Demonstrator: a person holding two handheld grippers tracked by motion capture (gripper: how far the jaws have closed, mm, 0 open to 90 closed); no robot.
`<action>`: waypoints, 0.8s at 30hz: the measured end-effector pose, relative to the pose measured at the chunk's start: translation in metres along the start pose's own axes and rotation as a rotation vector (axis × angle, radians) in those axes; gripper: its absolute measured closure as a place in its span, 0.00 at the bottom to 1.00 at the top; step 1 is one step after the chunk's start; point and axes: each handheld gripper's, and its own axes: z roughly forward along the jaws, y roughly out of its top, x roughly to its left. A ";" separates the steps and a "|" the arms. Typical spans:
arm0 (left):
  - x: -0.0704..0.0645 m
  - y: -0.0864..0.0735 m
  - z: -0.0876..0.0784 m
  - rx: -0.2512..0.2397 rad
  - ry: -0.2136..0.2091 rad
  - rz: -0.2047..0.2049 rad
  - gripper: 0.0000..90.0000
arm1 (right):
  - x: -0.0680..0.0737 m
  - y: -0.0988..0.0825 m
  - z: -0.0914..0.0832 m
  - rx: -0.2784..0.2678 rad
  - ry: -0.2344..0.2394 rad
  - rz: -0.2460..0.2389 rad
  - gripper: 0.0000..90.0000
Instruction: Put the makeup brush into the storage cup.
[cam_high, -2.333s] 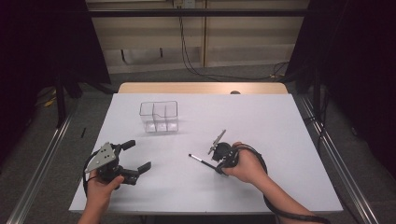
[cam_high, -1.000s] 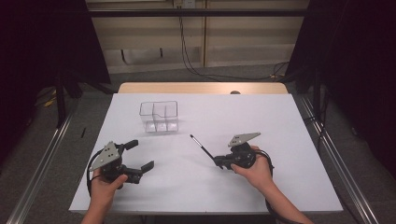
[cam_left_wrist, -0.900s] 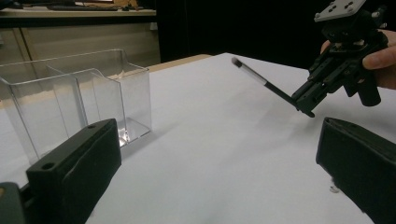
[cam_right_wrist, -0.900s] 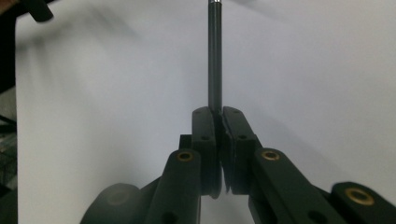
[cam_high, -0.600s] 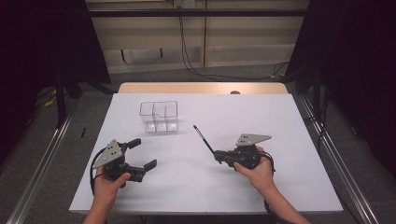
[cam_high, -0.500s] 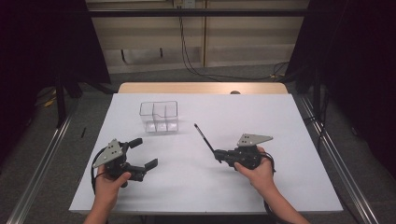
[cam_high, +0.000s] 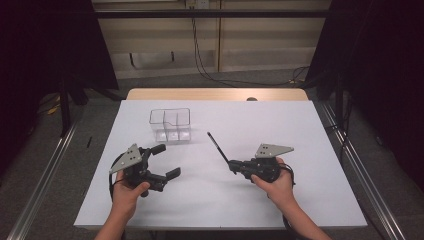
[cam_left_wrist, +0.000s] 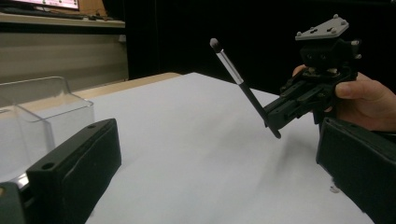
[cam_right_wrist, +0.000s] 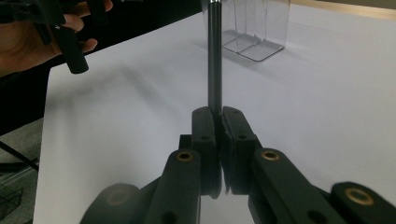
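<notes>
While clamped, right gripper (cam_high: 234, 166) holds pen (cam_high: 218, 148).

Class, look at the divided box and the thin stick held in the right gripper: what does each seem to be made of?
Divided box: clear, glossy plastic by the look; the table shows through its walls. Stick: looks like a brush or pen, with a black body, a shiny silvery band like metal and a dark tip; material uncertain.

1. The pen (cam_high: 218, 148) is thin and black with a grey band near its rounded tip.
2. It slants up and toward the far left, off the table, its low end clamped right of the table's middle.
</notes>
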 end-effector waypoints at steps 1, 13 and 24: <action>0.000 0.001 0.002 0.000 -0.006 -0.004 0.00 | 0.000 0.000 0.000 0.000 0.000 0.000 0.94; -0.005 0.007 0.033 0.001 -0.067 -0.031 0.00 | 0.000 -0.001 0.001 -0.012 0.010 -0.004 0.94; -0.011 0.009 0.060 0.020 -0.105 -0.052 0.00 | 0.002 0.000 0.002 -0.015 0.023 -0.012 0.94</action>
